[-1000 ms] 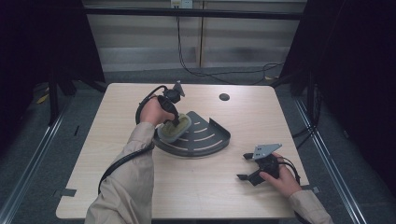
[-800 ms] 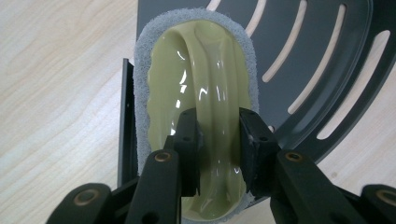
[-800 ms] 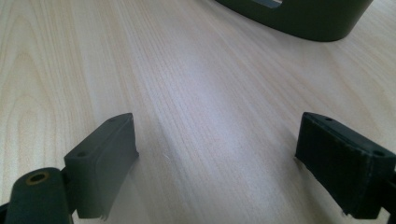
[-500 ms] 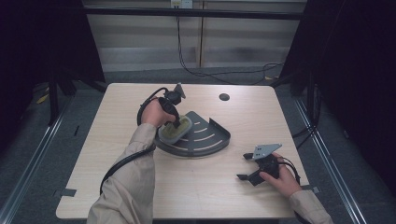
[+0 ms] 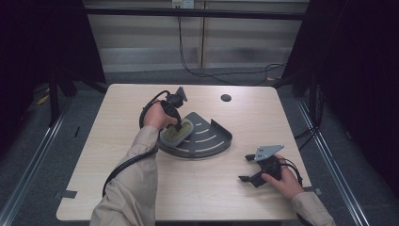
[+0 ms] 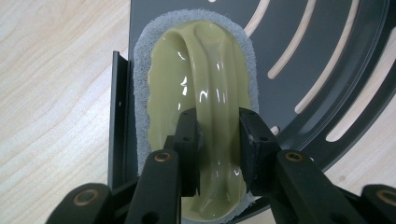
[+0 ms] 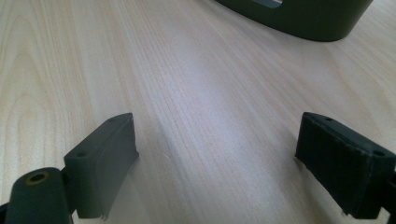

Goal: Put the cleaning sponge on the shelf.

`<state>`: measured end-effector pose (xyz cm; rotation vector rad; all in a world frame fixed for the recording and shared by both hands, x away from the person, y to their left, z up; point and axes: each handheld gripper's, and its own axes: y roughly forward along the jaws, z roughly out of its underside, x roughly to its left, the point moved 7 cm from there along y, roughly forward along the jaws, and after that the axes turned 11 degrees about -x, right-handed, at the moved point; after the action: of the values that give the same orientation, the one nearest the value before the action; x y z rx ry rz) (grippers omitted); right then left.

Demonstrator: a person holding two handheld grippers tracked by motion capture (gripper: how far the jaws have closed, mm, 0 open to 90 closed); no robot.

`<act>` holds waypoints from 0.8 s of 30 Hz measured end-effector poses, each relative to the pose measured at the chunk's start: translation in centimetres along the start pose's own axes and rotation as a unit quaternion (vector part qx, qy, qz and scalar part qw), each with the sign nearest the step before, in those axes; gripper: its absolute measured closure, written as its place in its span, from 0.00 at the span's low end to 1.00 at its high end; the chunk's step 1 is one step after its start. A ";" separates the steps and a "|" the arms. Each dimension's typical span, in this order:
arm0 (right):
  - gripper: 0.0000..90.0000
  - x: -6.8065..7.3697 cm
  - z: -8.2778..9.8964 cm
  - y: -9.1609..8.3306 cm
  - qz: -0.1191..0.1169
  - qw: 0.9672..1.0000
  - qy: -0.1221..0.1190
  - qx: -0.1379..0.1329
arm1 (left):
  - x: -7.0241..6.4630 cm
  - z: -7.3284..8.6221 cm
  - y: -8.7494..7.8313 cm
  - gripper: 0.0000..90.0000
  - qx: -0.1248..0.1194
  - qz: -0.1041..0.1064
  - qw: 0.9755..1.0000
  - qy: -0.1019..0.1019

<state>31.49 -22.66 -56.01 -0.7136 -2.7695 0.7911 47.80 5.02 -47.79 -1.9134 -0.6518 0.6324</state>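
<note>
An olive-green scrubber point(image 6: 205, 84) with a grey foam pad lies on the left part of a dark grey slotted corner rack point(image 6: 327, 70). My left gripper point(image 6: 218, 140) is shut on the scrubber's raised handle, one pad on each side. In the high view the left gripper point(image 5: 179, 126) points down onto the scrubber point(image 5: 173, 136) on the rack point(image 5: 209, 141) at the table's middle. My right gripper point(image 5: 246, 168) rests on the table at the front right, open. Between its spread jaws point(image 7: 215, 158) lies only bare wood.
A round dark hole point(image 5: 226, 98) sits in the tabletop near the far edge. The rack's curved wall point(image 7: 303, 16) stands ahead of the right gripper. Cables point(image 5: 235, 75) run on the floor behind the table. Bare wood lies at the front left.
</note>
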 end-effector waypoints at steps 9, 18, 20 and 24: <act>0.13 0.0 0.0 0.0 0.000 1.000 0.000 0.000 | 0.3 0.4 0.1 0.79 0.002 0.000 1.000 -0.001; 0.13 0.0 0.0 0.0 0.000 1.000 0.000 0.000 | 0.4 0.6 0.4 0.79 0.003 0.002 1.000 -0.004; 0.13 0.0 0.0 0.0 0.000 1.000 0.000 0.000 | 0.5 0.7 0.5 0.79 0.003 0.001 1.000 -0.005; 0.13 0.0 0.0 0.0 0.000 1.000 0.001 0.000 | 0.6 0.8 0.5 0.79 0.005 0.001 1.000 -0.003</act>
<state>31.49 -22.66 -56.01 -0.7149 -2.7686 0.7902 47.76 5.75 -48.70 -1.9032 -0.6496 0.6423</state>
